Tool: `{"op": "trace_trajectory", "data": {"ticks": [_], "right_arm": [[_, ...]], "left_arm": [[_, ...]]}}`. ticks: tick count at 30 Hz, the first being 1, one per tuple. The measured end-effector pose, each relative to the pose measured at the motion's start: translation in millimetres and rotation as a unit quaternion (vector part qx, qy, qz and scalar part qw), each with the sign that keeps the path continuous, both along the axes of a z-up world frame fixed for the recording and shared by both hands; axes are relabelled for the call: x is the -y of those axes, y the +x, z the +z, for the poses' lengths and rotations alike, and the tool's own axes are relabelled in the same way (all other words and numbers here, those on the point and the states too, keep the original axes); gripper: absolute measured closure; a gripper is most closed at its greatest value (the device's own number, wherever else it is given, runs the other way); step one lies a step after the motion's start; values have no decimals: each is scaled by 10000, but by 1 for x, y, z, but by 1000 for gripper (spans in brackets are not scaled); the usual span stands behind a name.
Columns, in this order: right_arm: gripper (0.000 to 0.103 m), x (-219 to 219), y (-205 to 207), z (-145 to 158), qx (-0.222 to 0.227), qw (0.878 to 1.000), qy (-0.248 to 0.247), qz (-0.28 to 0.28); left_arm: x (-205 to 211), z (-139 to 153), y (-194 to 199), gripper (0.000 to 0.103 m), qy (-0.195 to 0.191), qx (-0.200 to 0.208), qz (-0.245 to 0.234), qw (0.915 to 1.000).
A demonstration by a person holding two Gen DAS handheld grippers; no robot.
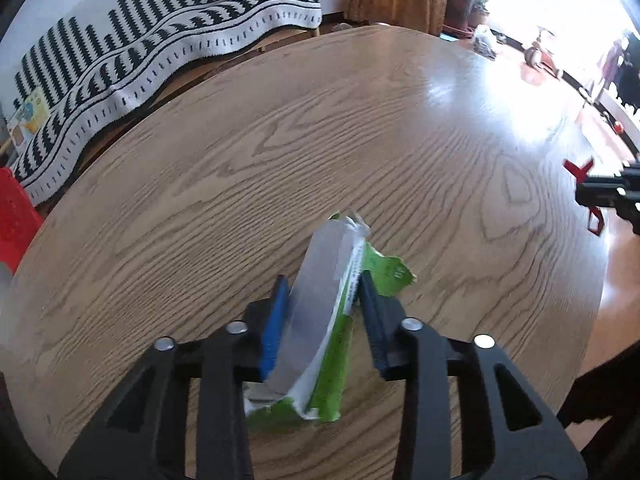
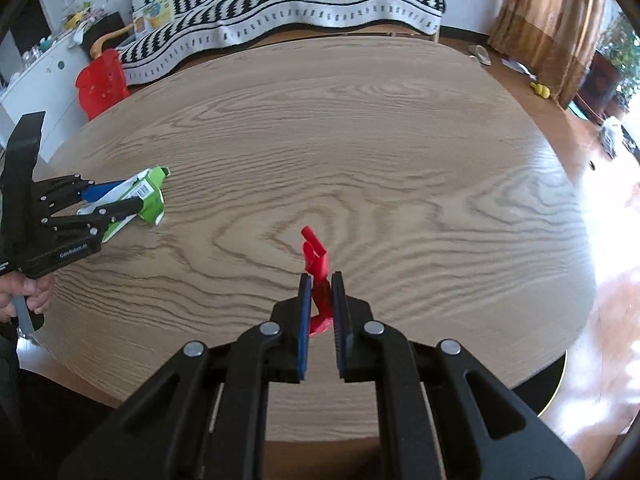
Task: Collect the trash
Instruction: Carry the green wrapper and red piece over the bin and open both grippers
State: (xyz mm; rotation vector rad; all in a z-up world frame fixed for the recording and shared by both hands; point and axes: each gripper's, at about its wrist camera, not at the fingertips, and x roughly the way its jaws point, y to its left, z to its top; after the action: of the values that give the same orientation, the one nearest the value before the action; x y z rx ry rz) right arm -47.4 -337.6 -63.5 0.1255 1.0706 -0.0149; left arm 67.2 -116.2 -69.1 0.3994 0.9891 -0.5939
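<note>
The green wrapper [image 1: 320, 320] was clamped between the left gripper [image 1: 324, 304] pads above the table [image 1: 360, 140]; the red scrap [image 2: 318, 280] was pinched by the right gripper [image 2: 320, 292]. Either flimsy piece could be dropped if jolted. Only the right view showed the hand [image 2: 24, 292] and the wrapper's barcode.

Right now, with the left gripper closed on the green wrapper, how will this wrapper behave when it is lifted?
The green wrapper looks torn and crumpled, so probably floppy and very light. Its loose ends beyond the left gripper will likely droop. The silvery inside may be slippery.
</note>
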Motion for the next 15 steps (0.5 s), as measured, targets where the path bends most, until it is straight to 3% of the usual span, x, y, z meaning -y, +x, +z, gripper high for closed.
{"op": "trace_trajectory", "data": {"ticks": [6, 15], "right_arm": [[92, 42, -28, 10, 134, 9993, 59, -353], [92, 151, -90, 21, 284, 9900, 149, -1371]], "left_arm": [[28, 20, -3, 79, -266, -52, 312, 9991], [134, 60, -52, 78, -1069, 78, -272, 9939]]}}
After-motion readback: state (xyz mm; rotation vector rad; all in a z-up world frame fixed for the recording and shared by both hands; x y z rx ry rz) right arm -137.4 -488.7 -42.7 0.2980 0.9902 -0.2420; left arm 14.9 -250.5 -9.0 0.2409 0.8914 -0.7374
